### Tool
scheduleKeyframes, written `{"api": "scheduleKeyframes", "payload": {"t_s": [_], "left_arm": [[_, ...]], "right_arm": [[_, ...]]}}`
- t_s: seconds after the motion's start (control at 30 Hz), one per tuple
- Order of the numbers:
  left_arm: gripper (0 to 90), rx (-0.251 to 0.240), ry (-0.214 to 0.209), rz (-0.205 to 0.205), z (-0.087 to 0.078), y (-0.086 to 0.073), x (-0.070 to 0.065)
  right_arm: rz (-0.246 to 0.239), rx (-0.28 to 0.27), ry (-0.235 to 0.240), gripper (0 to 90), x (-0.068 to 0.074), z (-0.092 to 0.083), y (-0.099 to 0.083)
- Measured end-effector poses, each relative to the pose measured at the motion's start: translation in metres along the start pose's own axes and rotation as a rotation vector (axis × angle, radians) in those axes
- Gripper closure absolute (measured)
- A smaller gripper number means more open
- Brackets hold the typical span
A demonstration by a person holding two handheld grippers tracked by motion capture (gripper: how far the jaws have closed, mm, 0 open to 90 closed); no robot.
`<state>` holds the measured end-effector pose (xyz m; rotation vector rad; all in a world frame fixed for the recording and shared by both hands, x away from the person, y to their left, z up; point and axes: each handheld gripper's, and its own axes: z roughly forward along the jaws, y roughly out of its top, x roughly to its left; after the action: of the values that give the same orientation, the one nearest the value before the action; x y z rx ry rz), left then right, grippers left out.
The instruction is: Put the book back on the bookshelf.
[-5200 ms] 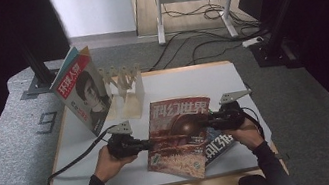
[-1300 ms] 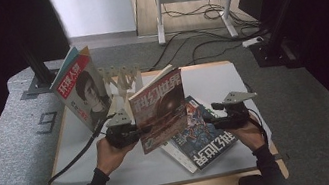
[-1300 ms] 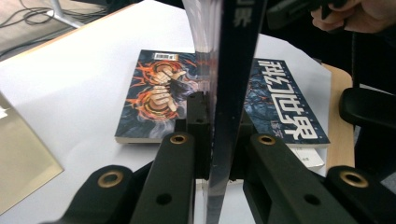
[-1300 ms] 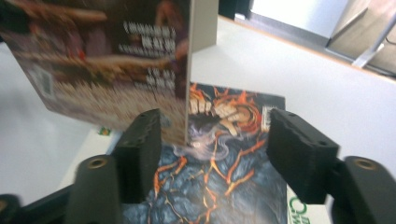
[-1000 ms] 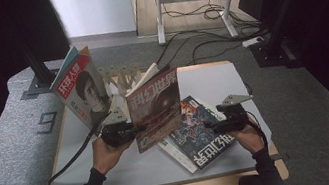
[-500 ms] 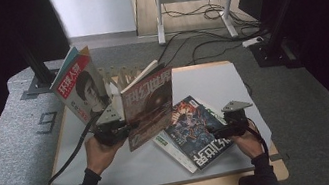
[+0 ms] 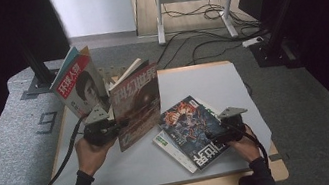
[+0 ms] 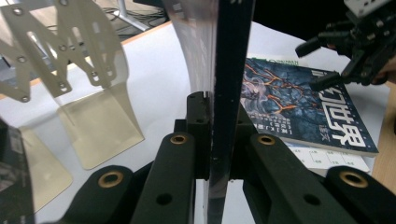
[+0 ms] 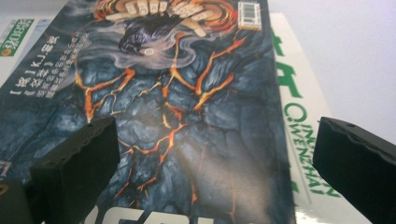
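Left gripper (image 7: 108, 130) jaws clamp upright red magazine (image 7: 136, 104); rack (image 7: 116, 72) just beyond, far-left. Right gripper (image 7: 220, 136) jaws wide open (nothing held) over flat blue magazine (image 7: 194, 128).

From above we see our left gripper (image 7: 108, 130) clamped on the lower edge of a red magazine (image 7: 136, 102) held upright beside the standing magazines (image 7: 79, 86), while our right gripper (image 7: 220, 136), jaws apart, hovers at the dark-covered magazine (image 7: 191, 126) lying on the white table (image 7: 212, 84).

The high view looks down over the table (image 7: 212, 89), while both gripper views closely share the blue magazine (image 7: 193, 125).
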<state>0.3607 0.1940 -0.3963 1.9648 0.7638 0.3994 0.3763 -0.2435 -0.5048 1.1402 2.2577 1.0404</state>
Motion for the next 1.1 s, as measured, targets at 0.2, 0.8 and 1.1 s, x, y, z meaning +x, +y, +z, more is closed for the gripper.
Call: {"api": "scheduleKeyframes", "payload": {"t_s": [0.2, 0.8, 1.1], "left_arm": [[84.6, -0.002, 0.031, -0.011, -0.008, -0.001, 0.007], [84.6, 0.01, 0.144, -0.023, -0.028, -0.001, 0.024], [84.5, 0.007, 0.18, -0.035, -0.04, 0.0, 0.031]], "right_arm": [[0.002, 0.028, 0.006, 2.3, 0.0, 0.006, -0.006], [0.098, -0.093, 0.051, 0.0, -0.005, 0.012, -0.026], [0.096, -0.1, 0.054, 0.0, -0.006, 0.012, -0.026]]}}
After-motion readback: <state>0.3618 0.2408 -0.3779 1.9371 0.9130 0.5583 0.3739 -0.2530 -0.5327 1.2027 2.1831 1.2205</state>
